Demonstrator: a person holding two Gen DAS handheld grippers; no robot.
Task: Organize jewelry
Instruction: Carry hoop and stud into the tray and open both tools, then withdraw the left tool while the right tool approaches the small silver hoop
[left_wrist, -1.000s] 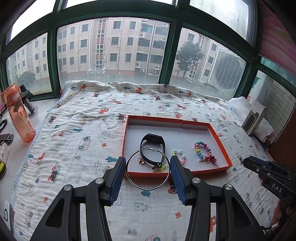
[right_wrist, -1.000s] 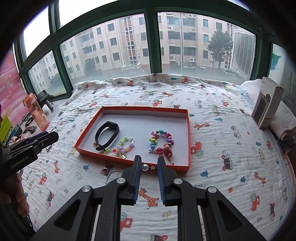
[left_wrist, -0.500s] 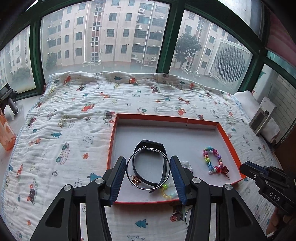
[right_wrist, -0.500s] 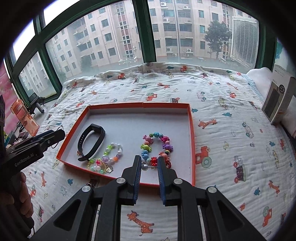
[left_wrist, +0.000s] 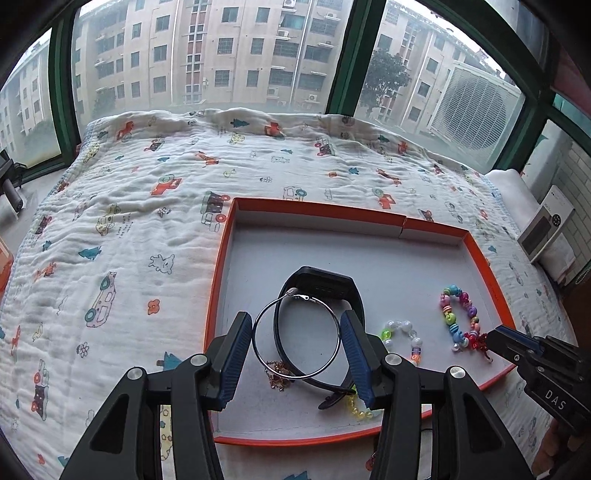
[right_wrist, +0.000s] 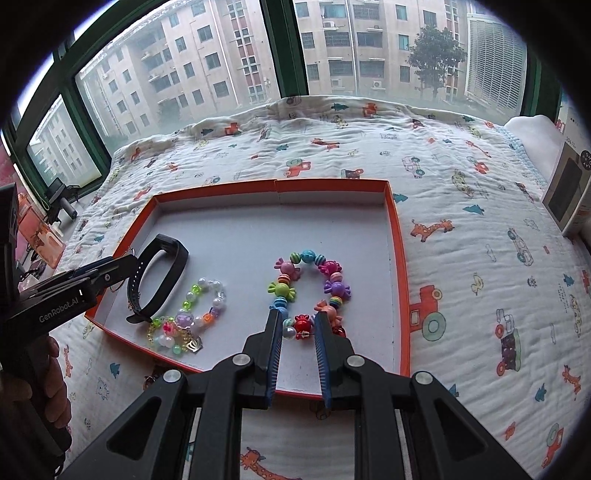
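An orange-rimmed tray (left_wrist: 334, 208) (right_wrist: 397, 236) lies on the printed blanket. In it are a black wristband (left_wrist: 325, 284) (right_wrist: 166, 254), a pale bead bracelet (left_wrist: 404, 336) (right_wrist: 201, 306) and a bright bead bracelet (left_wrist: 456, 317) (right_wrist: 314, 273). My left gripper (left_wrist: 295, 341) is shut on a large silver hoop earring (left_wrist: 295, 336) and holds it over the tray's left part, above the wristband. My right gripper (right_wrist: 298, 332) is shut on a small pearl stud earring (right_wrist: 290, 333) just above the bright bracelet's near end.
A small gold charm (left_wrist: 279, 373) lies in the tray under the hoop. A grey box (right_wrist: 569, 192) stands at the right by a white pillow. An orange bottle (right_wrist: 40, 236) and cables sit on the sill at left. Another small piece lies on the blanket before the tray (right_wrist: 149, 380).
Both grippers have moved forward from in front of the tray to over it, each still carrying its earring. The tray looms larger in both views.
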